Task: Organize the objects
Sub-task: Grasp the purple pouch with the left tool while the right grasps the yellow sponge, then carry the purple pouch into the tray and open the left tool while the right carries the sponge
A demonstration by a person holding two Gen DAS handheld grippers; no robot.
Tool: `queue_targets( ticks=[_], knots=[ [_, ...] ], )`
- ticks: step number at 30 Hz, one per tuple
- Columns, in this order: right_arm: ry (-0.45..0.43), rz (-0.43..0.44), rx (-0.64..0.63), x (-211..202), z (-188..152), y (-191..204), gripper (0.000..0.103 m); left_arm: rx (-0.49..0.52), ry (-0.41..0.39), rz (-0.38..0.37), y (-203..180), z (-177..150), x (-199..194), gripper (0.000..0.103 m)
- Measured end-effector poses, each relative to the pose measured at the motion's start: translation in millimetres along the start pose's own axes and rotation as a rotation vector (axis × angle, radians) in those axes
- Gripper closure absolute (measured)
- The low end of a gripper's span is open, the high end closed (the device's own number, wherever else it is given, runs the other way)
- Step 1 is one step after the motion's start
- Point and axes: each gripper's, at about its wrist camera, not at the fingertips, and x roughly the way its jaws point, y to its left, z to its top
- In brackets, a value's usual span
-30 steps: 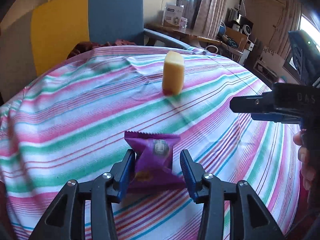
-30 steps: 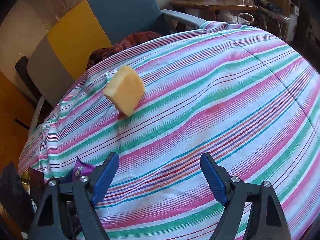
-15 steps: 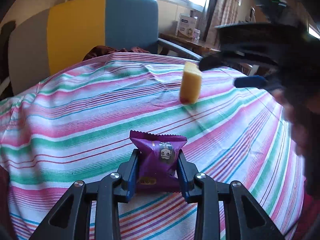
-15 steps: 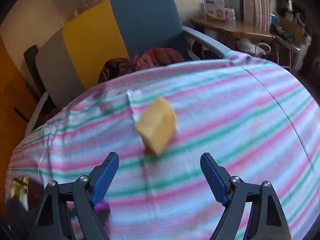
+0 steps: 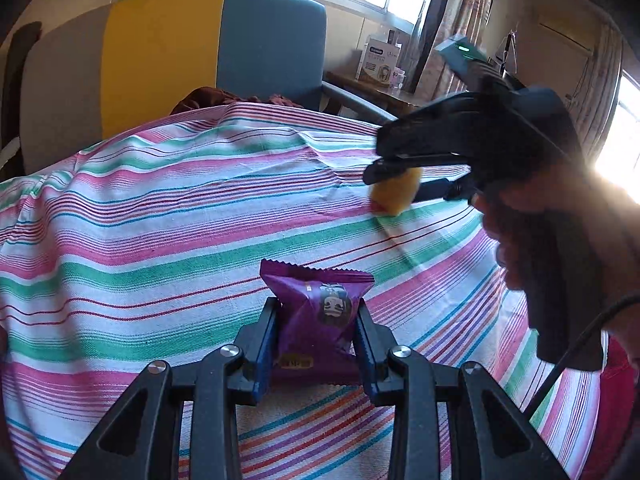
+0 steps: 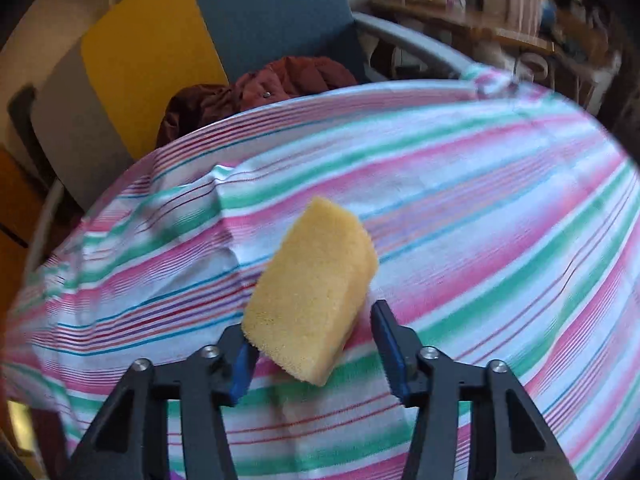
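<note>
My left gripper (image 5: pixel 316 344) is shut on a purple snack packet (image 5: pixel 318 316), just above the striped tablecloth (image 5: pixel 140 240). A yellow sponge (image 6: pixel 312 300) stands on end on the cloth. My right gripper (image 6: pixel 312 344) has its jaws around the sponge's lower part; the left pad touches it and a gap shows at the right pad. In the left wrist view the right gripper (image 5: pixel 400 184) reaches in from the right over the sponge (image 5: pixel 394 196).
An armchair with grey, yellow and blue panels (image 5: pixel 168 52) stands behind the table with a dark red garment (image 6: pixel 260 92) on its seat. A desk with boxes (image 5: pixel 380 64) is at the back right. The cloth (image 6: pixel 480 220) drops off at the table edges.
My left gripper closed on the purple packet. My right gripper swung over to the sponge, and its jaws narrowed around it.
</note>
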Motion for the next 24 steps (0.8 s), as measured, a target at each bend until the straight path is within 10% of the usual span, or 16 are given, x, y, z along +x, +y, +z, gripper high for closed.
queue_targets(
  ticks=[12, 24],
  knots=[
    [-0.075, 0.049, -0.129, -79.5, -62.4, 6.1, 0.067, -0.003, -0.012, 0.03, -0.9, 0.0, -3.3, 0.068],
    [-0.107, 0.095, -0.255, -73.8, -95.8, 27.3, 0.067, -0.106, -0.114, 0.104, 18.9, -0.7, -61.5, 0.069]
  ],
)
